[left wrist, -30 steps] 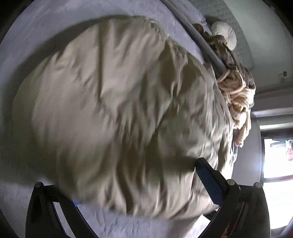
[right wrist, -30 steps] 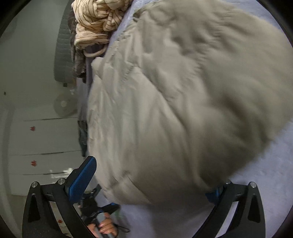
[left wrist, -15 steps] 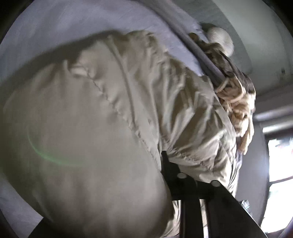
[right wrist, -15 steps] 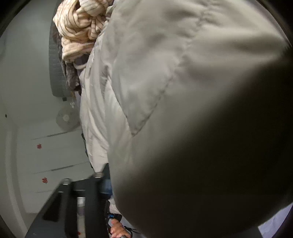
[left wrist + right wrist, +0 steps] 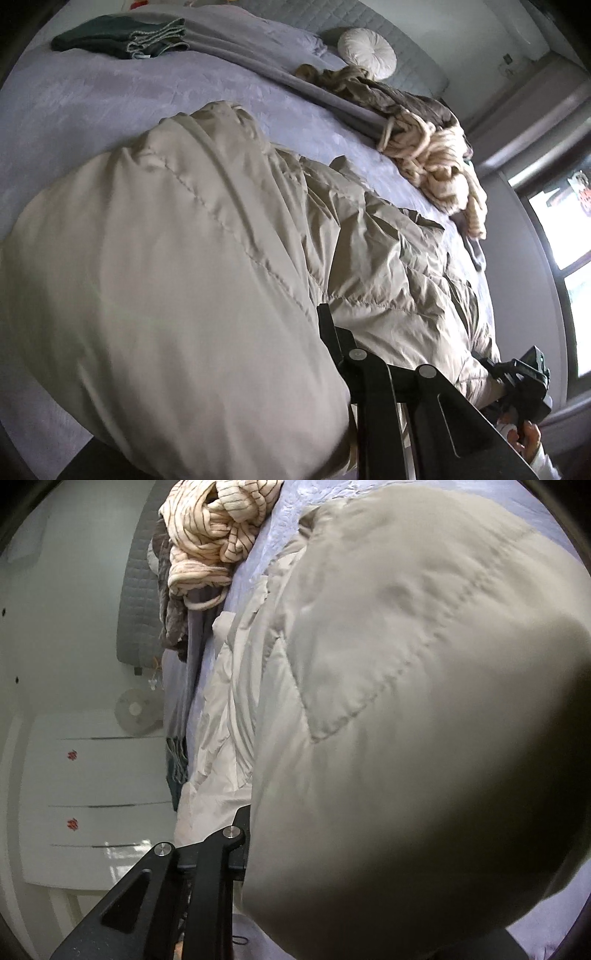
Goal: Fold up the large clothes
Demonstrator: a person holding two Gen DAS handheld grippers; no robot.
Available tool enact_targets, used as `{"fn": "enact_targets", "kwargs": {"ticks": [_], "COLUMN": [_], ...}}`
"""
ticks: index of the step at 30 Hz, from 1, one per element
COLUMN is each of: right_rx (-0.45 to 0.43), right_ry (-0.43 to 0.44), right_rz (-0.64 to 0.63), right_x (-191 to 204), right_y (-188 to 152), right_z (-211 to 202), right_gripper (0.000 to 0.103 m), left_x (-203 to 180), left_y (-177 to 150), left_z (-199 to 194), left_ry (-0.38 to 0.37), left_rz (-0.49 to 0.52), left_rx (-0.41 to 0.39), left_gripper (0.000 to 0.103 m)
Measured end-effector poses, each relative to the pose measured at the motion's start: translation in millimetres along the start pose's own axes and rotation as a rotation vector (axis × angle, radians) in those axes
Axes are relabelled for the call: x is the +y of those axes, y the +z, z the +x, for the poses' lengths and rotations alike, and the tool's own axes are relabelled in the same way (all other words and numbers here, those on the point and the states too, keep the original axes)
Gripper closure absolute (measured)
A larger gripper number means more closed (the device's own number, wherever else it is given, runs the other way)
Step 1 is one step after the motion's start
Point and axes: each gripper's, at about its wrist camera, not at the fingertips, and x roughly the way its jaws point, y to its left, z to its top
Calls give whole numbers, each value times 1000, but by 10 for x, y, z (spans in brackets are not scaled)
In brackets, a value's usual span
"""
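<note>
A large beige quilted puffer jacket lies on the lavender bed and bulges up close to both cameras. My left gripper is shut on a fold of the jacket; only its right finger shows, the rest is under fabric. My right gripper is shut on the jacket too; only its left finger shows beside the bulging fabric. The other hand-held gripper shows at the right edge of the left wrist view, at the jacket's hem.
A pile of clothes with a cream striped knit lies at the bed's edge. A folded dark green garment and a round white cushion are near the headboard. White drawers and a small fan stand by the bed; a window is right.
Both grippers went from open around the jacket's edge to shut on it. The gripped fabric has lifted and now bulges in front of both cameras.
</note>
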Motion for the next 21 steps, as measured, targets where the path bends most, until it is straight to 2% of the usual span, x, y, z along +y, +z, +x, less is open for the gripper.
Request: {"fn": "enact_targets", "kwargs": {"ticks": [7,10,15,18,20,21], "right_rx": [65,99,152,170,174,172], "right_ry": [-39,-45,-49,-72,-101,-118], "right_rz": [-4,5,42,59,68,56], "right_x": [-171,-314,-589,-687,-701,-694], "right_y": [-382,-571,-940,-1034,-1039,-1041], "right_z": [-237,-378,-649,-725,-797,-869], "right_gripper": [81,81,81,73,61,61], "left_x": [121,209,352,421,455,470], "left_y": [-742,-1131,-1589,-1726,-1742,-1740], "left_z": [-423,-593,-755,-840,-973,-1064], "left_ry": [24,41,76,143,191,206], "left_rz": [-10,-35,-71,-96,-107,-110], "left_rx": [55,91,145,161,152,142], "left_gripper": [81,81,80,71,57,57]}}
